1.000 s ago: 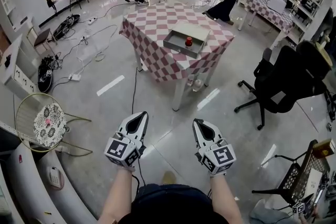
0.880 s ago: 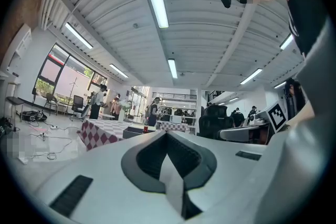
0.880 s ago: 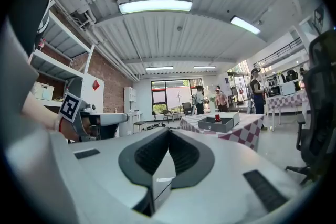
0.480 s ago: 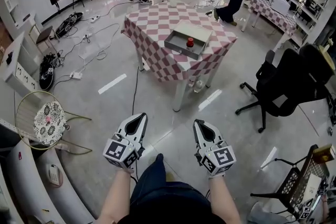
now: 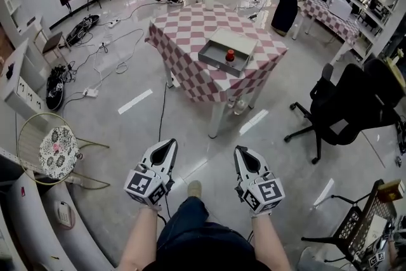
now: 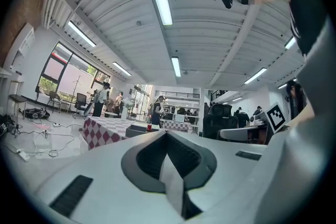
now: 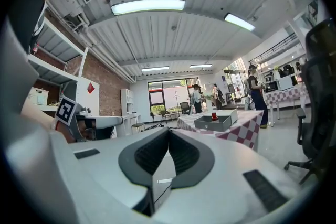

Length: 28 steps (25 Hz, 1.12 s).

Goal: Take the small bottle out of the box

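The left gripper (image 5: 170,144) and the right gripper (image 5: 240,150) are held side by side, low in the head view, each in one of the person's hands and pointing forward across the room. In the left gripper view the left gripper's jaws meet at their tips with nothing between them. The right gripper view shows the same of the right gripper: jaws closed together, holding nothing. A marker cube sits at the back of each gripper, and the person's shoe (image 5: 194,188) shows on the floor between them.

Ahead lies bare grey floor, and well beyond both grippers stands a table (image 5: 184,32) covered with a red and white checked cloth. On the table rests an open grey box (image 5: 216,61). The small bottle (image 5: 229,55), red with a pale top, stands upright inside the box, well apart from both grippers.

To the right of the table is a black office chair (image 5: 346,105). At the left a round wire-framed seat with a patterned cushion (image 5: 57,150) stands near the wall, and cables (image 5: 111,47) trail over the floor. Several people stand beyond the table, one in dark clothing (image 5: 285,0) at its far right.
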Motion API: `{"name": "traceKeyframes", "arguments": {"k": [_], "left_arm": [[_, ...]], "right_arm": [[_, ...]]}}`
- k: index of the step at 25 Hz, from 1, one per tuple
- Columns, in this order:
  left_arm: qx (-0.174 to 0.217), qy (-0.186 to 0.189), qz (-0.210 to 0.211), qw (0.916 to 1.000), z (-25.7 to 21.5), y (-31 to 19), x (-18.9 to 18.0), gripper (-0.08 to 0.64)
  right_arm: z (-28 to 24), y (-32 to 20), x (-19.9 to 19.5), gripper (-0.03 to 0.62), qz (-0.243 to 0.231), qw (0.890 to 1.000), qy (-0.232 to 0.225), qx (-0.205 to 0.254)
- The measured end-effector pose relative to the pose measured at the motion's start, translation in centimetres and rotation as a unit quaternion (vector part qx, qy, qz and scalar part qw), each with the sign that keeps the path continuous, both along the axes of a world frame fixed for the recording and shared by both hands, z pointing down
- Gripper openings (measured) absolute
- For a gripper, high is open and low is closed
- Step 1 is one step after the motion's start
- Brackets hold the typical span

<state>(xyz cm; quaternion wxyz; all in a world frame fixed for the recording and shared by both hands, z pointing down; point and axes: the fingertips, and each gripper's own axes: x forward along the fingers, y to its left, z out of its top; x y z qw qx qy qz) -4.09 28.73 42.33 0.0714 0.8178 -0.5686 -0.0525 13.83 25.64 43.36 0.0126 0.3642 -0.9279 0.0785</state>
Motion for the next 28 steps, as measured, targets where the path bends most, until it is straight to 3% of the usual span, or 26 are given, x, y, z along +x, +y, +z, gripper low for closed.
{"name": "traceKeyframes", "arguments": {"k": [14, 28], "left_arm": [[0.007, 0.007, 0.026, 0.9996, -0.3, -9.3, -1.0, 0.002], [0.004, 0.017, 0.058, 0.9982, -1.7, -19.9, -3.9, 0.002]], "right_arm": [[-0.9, -7.7, -2.6, 0.005, -0.021, 1.0, 0.007, 0.014], [-2.1, -16.6, -6.6, 0.005, -0.02, 1.0, -0.019, 0.005]]}}
